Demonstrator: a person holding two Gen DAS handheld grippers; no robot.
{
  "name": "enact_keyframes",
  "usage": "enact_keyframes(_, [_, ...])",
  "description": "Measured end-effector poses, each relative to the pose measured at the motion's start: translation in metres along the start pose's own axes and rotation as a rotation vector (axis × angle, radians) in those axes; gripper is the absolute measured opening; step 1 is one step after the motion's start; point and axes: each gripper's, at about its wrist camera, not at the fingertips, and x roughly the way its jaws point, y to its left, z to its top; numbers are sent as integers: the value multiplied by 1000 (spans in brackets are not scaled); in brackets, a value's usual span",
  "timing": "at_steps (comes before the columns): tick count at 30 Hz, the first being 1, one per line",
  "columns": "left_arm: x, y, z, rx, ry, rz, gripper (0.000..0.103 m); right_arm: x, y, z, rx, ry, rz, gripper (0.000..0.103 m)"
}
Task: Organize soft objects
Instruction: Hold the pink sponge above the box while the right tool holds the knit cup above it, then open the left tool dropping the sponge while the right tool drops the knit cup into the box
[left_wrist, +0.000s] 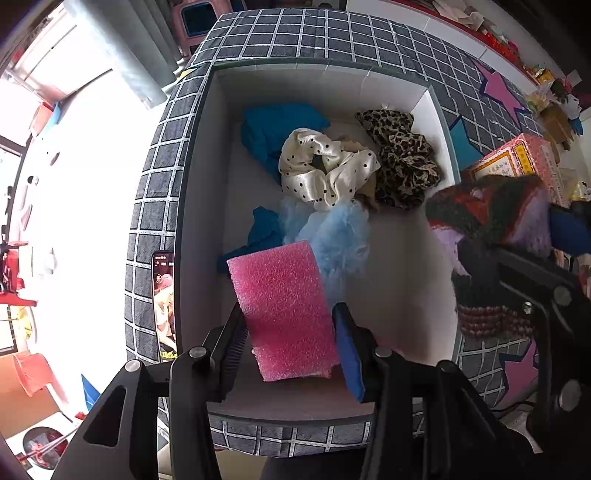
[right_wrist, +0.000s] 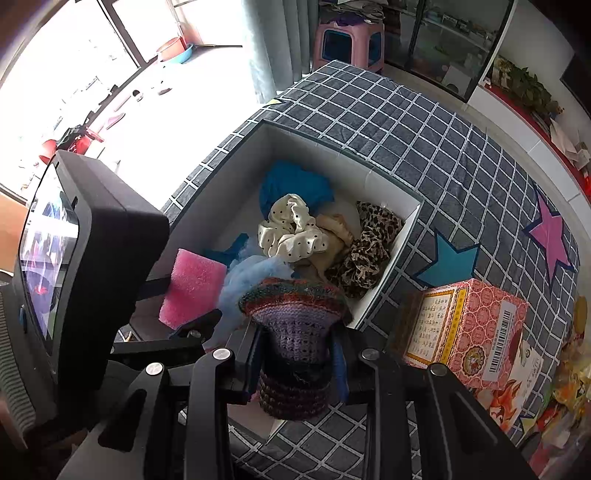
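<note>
Several scrunchies already lie in the box — left gripper clamps a pink sponge, right gripper a knitted hat — both undropped.

Left gripper clamps pink sponge over white box; scrunchies inside

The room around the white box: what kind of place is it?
Probably a room in a home. The box sits on a checked cloth with stars, a pink plastic stool stands by curtains, and a window is nearby.
</note>
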Motion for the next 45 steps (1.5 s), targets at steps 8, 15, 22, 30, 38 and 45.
enact_keyframes(8, [1,1,0,11,2,8,50,2,-2,2,2,3,2,32])
enact_keyframes(15, [1,2,1,15,2,11,50,5,-1,3,0,4,2,32])
enact_keyframes(22, [1,3,3,21,3,13,50,6,-1,5,-2,10,-2,32])
enact_keyframes(30, [2,1,3,31,7,11,51,11,0,8,-10,19,2,32])
enact_keyframes(38, [-3,-3,4,52,-11,7,80,8,-2,11,6,10,16,45])
enact_keyframes(45, [-10,-2,5,64,-33,-35,82,0,-6,14,11,-21,15,45])
